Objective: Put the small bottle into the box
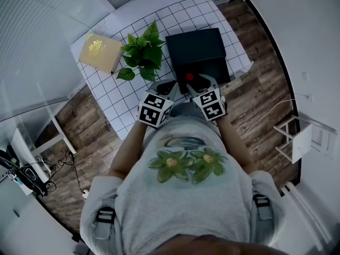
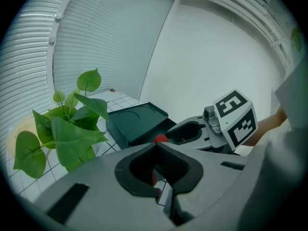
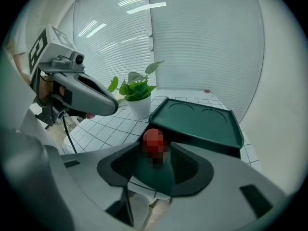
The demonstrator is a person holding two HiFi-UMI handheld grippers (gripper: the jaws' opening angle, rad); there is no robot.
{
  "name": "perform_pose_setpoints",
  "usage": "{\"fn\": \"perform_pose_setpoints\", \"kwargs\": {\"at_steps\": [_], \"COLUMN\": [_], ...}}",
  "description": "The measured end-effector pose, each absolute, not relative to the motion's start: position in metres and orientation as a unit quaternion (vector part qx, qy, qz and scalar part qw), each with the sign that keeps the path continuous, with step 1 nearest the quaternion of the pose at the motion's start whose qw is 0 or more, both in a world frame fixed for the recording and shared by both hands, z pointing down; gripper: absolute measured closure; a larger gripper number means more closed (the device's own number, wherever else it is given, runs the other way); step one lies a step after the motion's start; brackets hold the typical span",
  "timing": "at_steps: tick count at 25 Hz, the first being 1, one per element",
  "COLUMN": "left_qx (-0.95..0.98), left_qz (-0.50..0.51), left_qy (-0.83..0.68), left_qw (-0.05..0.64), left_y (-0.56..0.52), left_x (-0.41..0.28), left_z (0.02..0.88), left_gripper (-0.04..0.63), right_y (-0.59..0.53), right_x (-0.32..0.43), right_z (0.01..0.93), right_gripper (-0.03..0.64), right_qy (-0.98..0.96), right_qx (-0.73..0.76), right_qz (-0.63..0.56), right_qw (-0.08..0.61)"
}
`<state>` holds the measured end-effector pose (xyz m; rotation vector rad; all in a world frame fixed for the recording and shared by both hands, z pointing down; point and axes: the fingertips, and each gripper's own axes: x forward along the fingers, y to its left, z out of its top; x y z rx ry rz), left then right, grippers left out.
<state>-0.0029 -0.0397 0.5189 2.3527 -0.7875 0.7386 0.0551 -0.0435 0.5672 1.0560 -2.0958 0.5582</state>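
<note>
The small bottle's red cap (image 1: 189, 77) shows at the near edge of the dark green box (image 1: 215, 68), whose lid (image 1: 194, 45) lies open behind it. In the right gripper view the red-capped bottle (image 3: 154, 142) stands upright between the jaws of my right gripper (image 3: 155, 148), with the box's dark inside behind it. The jaws stand apart on either side of the cap, with slim gaps. My left gripper (image 2: 156, 144) is shut with nothing in it, just left of the box; beyond its tips I see the red cap (image 2: 160, 139) and the right gripper (image 2: 192, 131).
A leafy plant (image 1: 142, 52) in a white pot (image 3: 139, 106) stands left of the box. A yellow box (image 1: 100, 52) lies at the far left of the white grid table (image 1: 114, 97). The table's front edge runs right under both grippers, and wooden floor surrounds it.
</note>
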Motion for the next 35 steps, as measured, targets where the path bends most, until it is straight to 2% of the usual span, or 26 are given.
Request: {"fn": "perform_pose_setpoints", "kwargs": {"at_steps": [8,15,24,35], "left_qx": [0.883,0.89,0.897,0.899], "left_qz": [0.269,0.256,0.245,0.236], "left_qy": [-0.283,-0.283,-0.281,-0.286], "left_qw": [0.261,0.25,0.238,0.234], "left_y": [-0.031,-0.024,-0.007,0.006], "left_x": [-0.004,-0.01,-0.016,-0.027], "left_z": [0.51,0.501,0.493,0.488], "left_gripper": [0.589,0.588,0.589,0.588], "right_y": [-0.037,-0.024,-0.004,0.014], "right_x": [0.062,0.062,0.056,0.045], "right_z": [0.553,0.543,0.521,0.502], "right_gripper": [0.533,0.59,0.609,0.609], "right_qy": [-0.797,-0.792,-0.793,-0.795], "right_qx": [0.454,0.476,0.502,0.517], "right_qz": [0.22,0.216,0.215,0.168], "right_qw": [0.333,0.315,0.271,0.27]}}
